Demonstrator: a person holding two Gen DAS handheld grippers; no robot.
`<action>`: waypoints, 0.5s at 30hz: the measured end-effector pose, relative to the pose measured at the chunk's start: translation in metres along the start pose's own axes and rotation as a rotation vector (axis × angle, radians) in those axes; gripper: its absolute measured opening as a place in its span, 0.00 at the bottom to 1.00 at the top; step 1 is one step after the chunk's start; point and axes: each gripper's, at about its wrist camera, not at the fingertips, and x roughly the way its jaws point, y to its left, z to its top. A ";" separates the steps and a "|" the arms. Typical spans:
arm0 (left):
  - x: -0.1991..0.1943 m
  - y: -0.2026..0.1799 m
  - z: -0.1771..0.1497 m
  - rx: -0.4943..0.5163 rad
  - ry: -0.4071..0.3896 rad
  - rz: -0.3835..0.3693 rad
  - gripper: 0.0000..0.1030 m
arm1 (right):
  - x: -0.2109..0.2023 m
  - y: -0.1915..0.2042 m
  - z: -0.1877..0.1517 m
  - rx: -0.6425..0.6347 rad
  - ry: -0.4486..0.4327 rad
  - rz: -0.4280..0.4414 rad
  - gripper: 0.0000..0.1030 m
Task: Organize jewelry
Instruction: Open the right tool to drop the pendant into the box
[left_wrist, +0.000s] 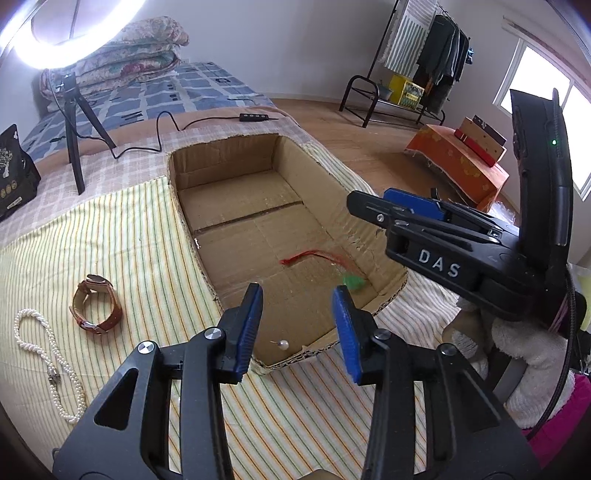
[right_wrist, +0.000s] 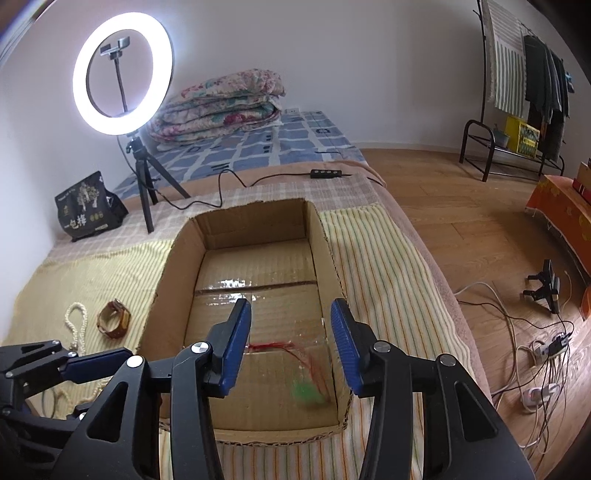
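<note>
Left tongs (left_wrist: 297, 308), right tongs (right_wrist: 290, 325) gaping, empty, above cardboard box (left_wrist: 221, 158).

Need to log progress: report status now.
Left gripper and right gripper open, empty, over the box. Pearl earring and green pendant inside. Watch and pearl necklace still on cloth. Nothing blocking.

Far ahead of the claw, a lit ring light (right_wrist: 122, 74) stands on a black tripod (right_wrist: 147, 188) on the bed, its cable (right_wrist: 221, 192) trailing to a small remote (right_wrist: 325, 173). Left of the tripod sits a black printed bag (right_wrist: 86, 208). Behind it lies a folded floral quilt (right_wrist: 221, 107) on a blue checked sheet (right_wrist: 280, 147). Off to the right, a clothes rack (right_wrist: 532, 85) holds hanging garments, and tangled cords (right_wrist: 532, 354) lie on the wooden floor (right_wrist: 436, 192) near an orange cloth (right_wrist: 561, 210).
</note>
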 end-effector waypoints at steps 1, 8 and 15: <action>-0.001 0.000 0.000 0.000 -0.001 0.000 0.38 | -0.002 0.000 0.000 0.001 -0.003 -0.001 0.42; -0.015 0.002 -0.001 0.013 -0.018 0.010 0.38 | -0.013 0.005 0.004 -0.008 -0.021 -0.008 0.42; -0.037 0.014 -0.002 0.011 -0.046 0.034 0.38 | -0.025 0.016 0.008 -0.031 -0.036 -0.013 0.42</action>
